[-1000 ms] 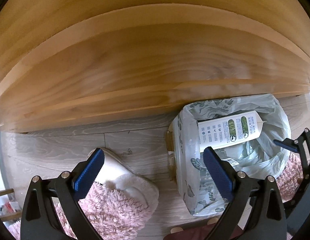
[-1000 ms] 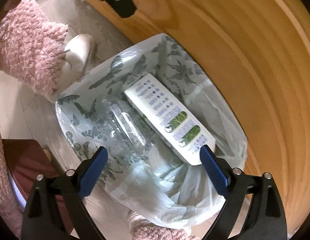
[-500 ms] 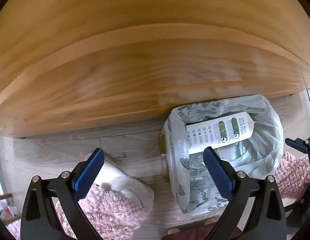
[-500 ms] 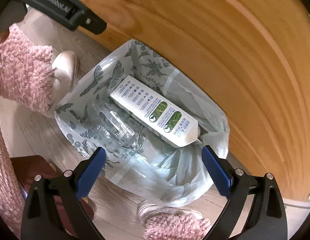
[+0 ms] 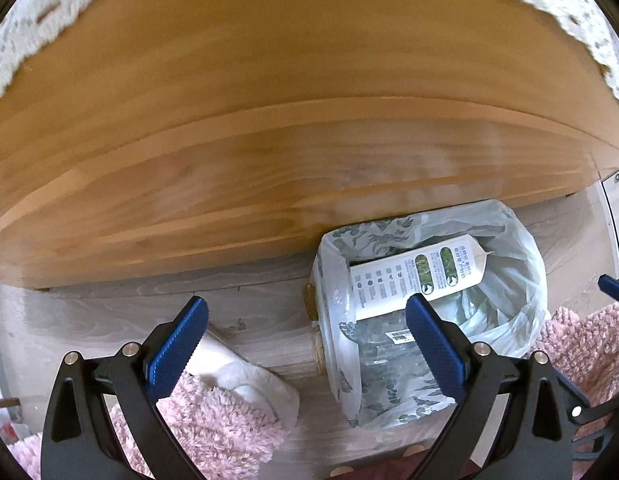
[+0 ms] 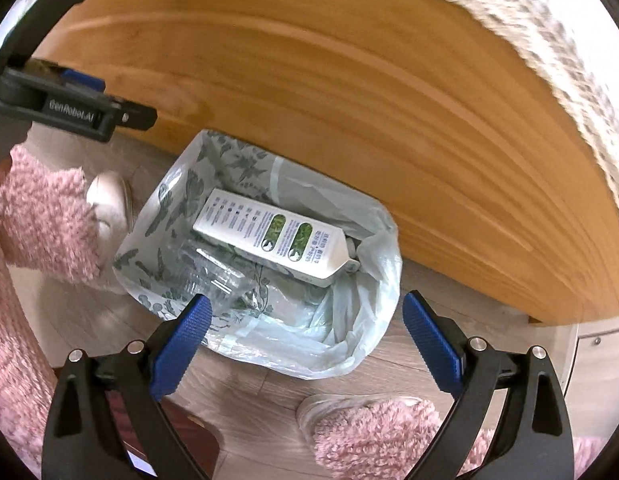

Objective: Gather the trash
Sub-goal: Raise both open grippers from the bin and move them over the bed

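Wooden table edge (image 5: 269, 184) fills my upper view, 10 to 2 o'clock, with lace cloth (image 6: 581, 92) hanging over its rim. Below it, pale grey wood-grain floor (image 5: 249, 316). Trash bin (image 6: 265, 344), lined with a leaf-printed plastic bag, stands on the floor against the table side, 5 o'clock in the left view. Inside: white carton (image 6: 273, 236) lying tilted across the top, clear plastic bottle (image 6: 205, 276) under it. Pink fluffy slippers (image 6: 373, 432) near the bin. I read left gripper (image 5: 305, 344) spread wide, empty. Right gripper (image 6: 305, 340) likewise spread, empty, above the bin.
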Motion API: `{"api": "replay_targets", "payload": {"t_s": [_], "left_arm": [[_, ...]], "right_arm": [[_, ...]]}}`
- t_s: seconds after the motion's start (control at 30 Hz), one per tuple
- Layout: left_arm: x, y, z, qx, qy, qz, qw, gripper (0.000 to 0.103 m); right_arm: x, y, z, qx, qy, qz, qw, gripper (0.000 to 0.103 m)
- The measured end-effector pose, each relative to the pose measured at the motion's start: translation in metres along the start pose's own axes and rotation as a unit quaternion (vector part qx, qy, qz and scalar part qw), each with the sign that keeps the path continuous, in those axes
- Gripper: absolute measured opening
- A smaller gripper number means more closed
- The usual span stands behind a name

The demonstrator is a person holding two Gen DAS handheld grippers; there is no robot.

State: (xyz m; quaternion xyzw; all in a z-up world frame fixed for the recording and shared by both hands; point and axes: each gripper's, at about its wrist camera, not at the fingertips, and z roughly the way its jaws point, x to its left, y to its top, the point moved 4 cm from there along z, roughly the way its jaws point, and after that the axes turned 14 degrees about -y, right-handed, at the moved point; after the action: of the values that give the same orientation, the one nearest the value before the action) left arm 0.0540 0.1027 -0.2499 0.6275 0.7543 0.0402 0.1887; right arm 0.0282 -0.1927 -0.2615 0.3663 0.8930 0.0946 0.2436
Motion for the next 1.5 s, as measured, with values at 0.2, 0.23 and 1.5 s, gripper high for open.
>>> {"api": "replay_targets", "payload": {"t_s": [0.2,0.23,1.5], "left_arm": [[-0.008,0.002,-0.013,-0.026,0.010,0.012,0.9995,0.096],[-0.008,0.002,-0.014,-0.028,0.010,0.012,0.9995,0.096],[-0.058,0.011,-0.064,-0.174,-0.031,0.091,0.9800,0.096]], "right_arm": [[-0.008,-0.002,-0.009,-0.012,-0.003,0.021,1.000,0.092],[-0.009,-0.002,-0.011,-0.014,-0.004,0.025,1.000,0.092],[-0.074,0.008,-0.058,-0.157,-0.017,0.189,0.969,0.095]]}}
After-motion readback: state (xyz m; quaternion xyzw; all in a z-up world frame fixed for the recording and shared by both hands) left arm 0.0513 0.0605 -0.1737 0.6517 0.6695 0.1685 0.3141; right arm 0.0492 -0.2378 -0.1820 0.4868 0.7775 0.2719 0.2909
